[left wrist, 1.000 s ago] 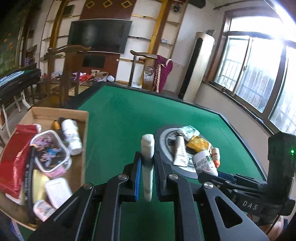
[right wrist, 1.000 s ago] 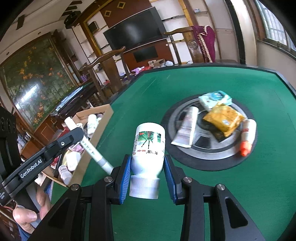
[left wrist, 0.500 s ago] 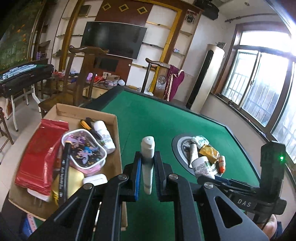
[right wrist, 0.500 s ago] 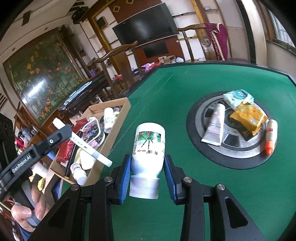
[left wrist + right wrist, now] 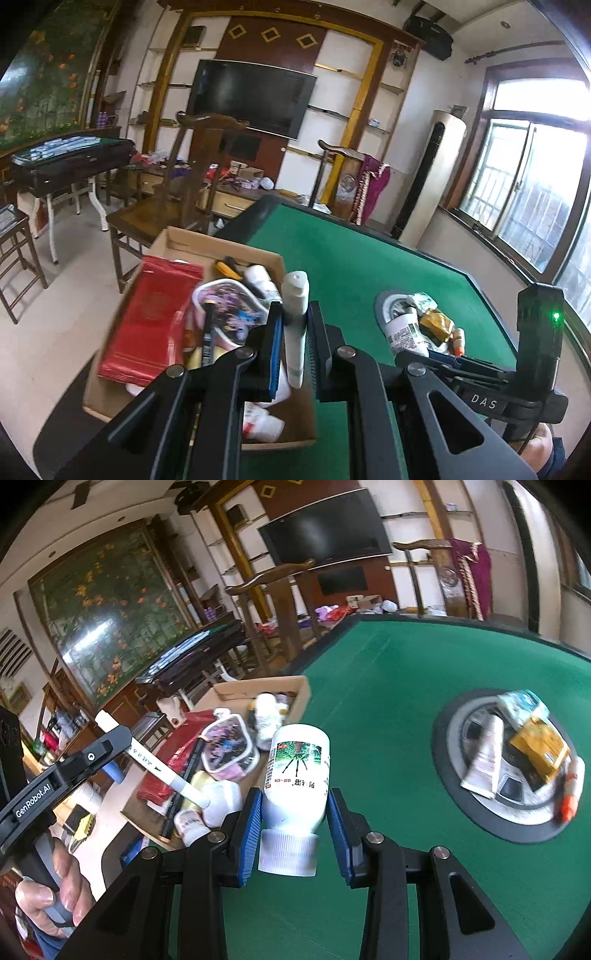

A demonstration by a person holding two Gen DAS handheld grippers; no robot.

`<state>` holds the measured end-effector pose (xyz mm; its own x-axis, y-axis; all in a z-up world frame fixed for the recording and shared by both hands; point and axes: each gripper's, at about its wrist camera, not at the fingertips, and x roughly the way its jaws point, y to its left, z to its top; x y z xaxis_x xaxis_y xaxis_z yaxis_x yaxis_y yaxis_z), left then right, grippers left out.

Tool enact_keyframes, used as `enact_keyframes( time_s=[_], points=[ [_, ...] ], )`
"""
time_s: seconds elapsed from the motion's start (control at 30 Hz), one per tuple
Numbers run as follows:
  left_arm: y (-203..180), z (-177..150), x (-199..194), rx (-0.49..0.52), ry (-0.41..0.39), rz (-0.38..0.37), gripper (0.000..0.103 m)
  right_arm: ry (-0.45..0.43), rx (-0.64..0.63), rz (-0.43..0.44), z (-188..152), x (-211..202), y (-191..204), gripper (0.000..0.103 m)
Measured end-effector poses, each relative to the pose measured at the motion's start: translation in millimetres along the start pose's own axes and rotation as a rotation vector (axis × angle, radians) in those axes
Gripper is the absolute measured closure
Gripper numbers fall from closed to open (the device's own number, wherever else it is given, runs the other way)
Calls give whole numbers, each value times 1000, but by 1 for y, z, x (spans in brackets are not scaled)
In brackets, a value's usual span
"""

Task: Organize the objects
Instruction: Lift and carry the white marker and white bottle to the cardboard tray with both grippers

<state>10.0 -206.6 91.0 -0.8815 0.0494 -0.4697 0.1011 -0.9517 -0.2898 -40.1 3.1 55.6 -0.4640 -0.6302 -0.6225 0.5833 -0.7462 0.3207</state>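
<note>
You are carrying two items toward the open brown cardboard box [image 5: 295, 435] at the edge of the green felt counter [image 5: 362, 266]; bring each one over a free gap among the things already inside before letting go. Your left gripper [image 5: 293, 347] is clamping narrowly on a slim white tube [image 5: 294, 317], poised above the box. Your right gripper [image 5: 293, 830] is gripping a white plastic bottle [image 5: 297, 775] partway open, over the counter beside the box.
</note>
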Motion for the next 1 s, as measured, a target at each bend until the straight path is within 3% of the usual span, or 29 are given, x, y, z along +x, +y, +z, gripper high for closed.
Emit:
enact_keyframes(
  time_s=[0.43, 1.0],
  points=[
    [44, 25, 7, -14, 25, 58, 91, 56, -93, 44, 42, 62, 60, 64],
    [68, 49, 70, -24, 140, 61, 91, 143, -102, 33, 70, 148, 73, 64]
  ],
)
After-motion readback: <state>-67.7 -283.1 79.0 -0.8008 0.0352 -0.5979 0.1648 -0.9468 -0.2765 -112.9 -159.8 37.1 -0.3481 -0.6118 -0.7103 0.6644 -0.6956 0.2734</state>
